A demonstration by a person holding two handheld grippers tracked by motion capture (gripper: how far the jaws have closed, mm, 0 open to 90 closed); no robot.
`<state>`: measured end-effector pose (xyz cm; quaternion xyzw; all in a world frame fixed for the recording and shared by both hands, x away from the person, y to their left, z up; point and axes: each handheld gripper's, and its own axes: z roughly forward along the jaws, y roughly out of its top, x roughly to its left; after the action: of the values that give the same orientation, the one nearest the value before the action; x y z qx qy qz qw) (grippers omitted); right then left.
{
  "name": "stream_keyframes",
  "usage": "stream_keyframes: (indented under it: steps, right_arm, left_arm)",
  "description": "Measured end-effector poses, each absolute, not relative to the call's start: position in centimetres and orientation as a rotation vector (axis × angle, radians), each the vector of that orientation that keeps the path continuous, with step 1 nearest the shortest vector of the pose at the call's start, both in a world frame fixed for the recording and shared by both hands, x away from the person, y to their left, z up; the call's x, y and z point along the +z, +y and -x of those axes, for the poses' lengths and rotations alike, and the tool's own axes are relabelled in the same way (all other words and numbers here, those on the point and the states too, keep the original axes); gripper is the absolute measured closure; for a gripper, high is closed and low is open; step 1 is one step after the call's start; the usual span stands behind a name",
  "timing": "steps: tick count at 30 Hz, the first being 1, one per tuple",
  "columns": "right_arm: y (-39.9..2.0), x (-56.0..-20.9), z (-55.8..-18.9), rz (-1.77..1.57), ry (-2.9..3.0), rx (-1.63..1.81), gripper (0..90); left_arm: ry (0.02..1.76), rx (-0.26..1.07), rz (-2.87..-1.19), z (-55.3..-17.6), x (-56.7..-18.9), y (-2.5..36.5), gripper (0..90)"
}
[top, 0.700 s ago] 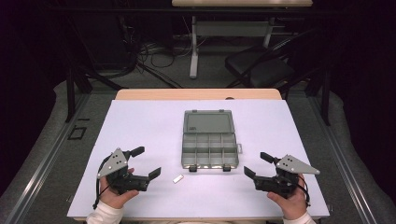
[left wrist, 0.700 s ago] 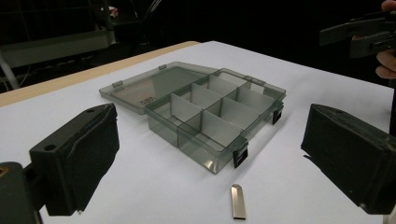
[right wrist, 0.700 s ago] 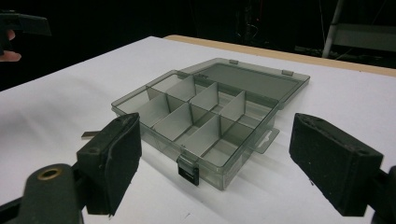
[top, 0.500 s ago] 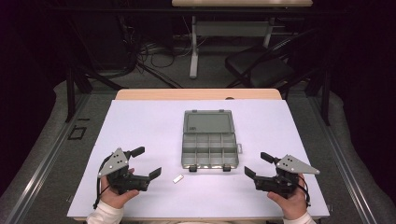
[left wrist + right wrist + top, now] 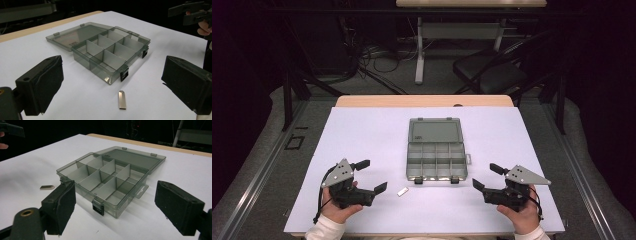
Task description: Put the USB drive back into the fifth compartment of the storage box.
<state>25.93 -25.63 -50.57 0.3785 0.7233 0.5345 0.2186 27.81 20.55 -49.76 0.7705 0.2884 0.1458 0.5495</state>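
left gripper (image 5: 368, 176): jaws wide, holds nothing | right gripper (image 5: 484, 176): jaws wide, holds nothing | box (image 5: 435, 155): lid up, on the white table (image 5: 362, 135), between both grippers | metal bar (image 5: 402, 191): flat, just by box's front left corner

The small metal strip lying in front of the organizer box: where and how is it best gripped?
Probably across its narrow width at mid-length, from straight above. The metal strip lies flat on the white table, apart from the open organizer box, so only its long edges offer purchase. The left hand-held gripper, jaws open, is nearest.
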Motion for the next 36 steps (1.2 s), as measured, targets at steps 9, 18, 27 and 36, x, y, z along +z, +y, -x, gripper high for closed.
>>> stream_keyframes:
  steps: [9,18,27,36]
  right_arm:
    - [-25.3,-50.8,-25.8,-1.033,2.026,1.455,17.5]
    - [-25.2,-50.7,-25.7,-1.044,2.018,1.441,18.1]
    - [-25.2,-50.8,-25.9,-1.051,2.035,1.436,18.0]
    - [-25.0,-50.9,-26.0,-1.043,2.052,1.426,18.1]
  left_arm:
    - [0.704,0.301,-1.856,-28.0,-50.0,20.1,3.7]
    - [0.724,0.239,-1.916,-28.8,-49.1,18.7,4.1]
    - [0.772,0.212,-1.977,-29.8,-48.4,17.4,5.3]
    - [0.780,0.207,-1.995,-31.0,-47.7,16.4,6.2]
